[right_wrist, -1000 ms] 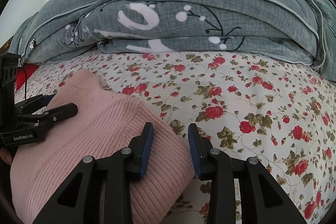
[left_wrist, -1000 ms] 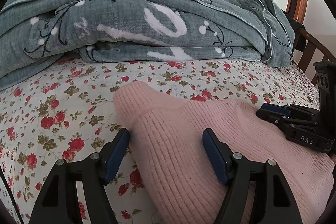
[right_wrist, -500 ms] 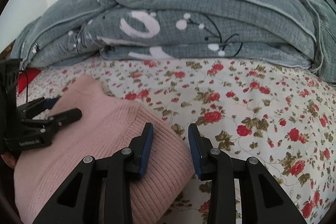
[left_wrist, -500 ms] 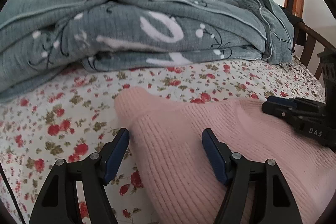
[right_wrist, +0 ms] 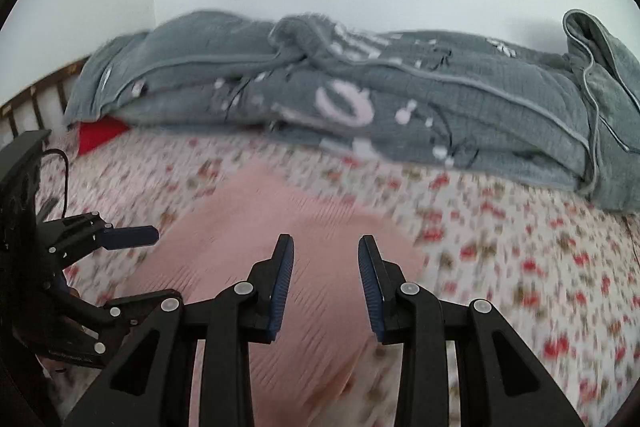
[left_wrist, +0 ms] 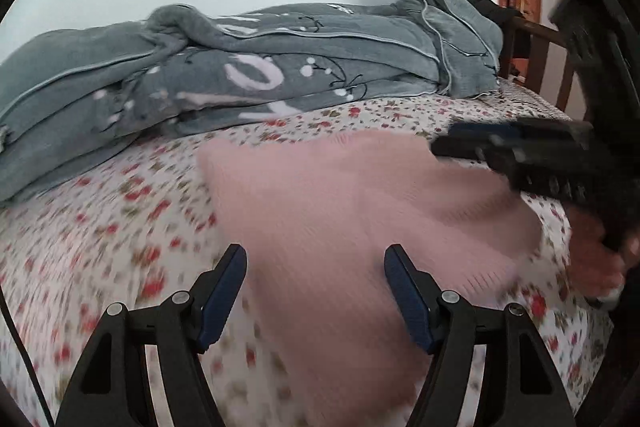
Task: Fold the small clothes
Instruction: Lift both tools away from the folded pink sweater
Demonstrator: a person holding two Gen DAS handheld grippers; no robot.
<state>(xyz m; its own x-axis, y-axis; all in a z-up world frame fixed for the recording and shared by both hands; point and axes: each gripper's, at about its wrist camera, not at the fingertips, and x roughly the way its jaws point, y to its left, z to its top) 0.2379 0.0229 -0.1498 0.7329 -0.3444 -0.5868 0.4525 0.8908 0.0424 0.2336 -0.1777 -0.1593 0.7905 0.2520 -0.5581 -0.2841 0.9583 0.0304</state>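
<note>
Left wrist view: the left gripper (left_wrist: 315,287) stands wide apart above the pink sweater (left_wrist: 340,211), holding nothing. That sweater lies folded on the flowered bedsheet (left_wrist: 100,227), near a rumpled grey blanket (left_wrist: 240,75). From the right wrist, the right gripper (right_wrist: 325,279) has a narrower gap, also empty, over the same sweater.

Your left gripper (left_wrist: 314,291) is hovering with its blue-padded jaws spread apart, gripping nothing, over the near edge of the pink knit sweater (left_wrist: 340,211). The sweater is lying flat on the floral bedsheet (left_wrist: 104,227). Beyond the sweater, a grey quilt (left_wrist: 240,75) is sitting bunched along the wall. At the sweater's right edge, your right gripper (left_wrist: 460,141) is reaching in, your hand (left_wrist: 596,255) showing blurred beneath it.
</note>
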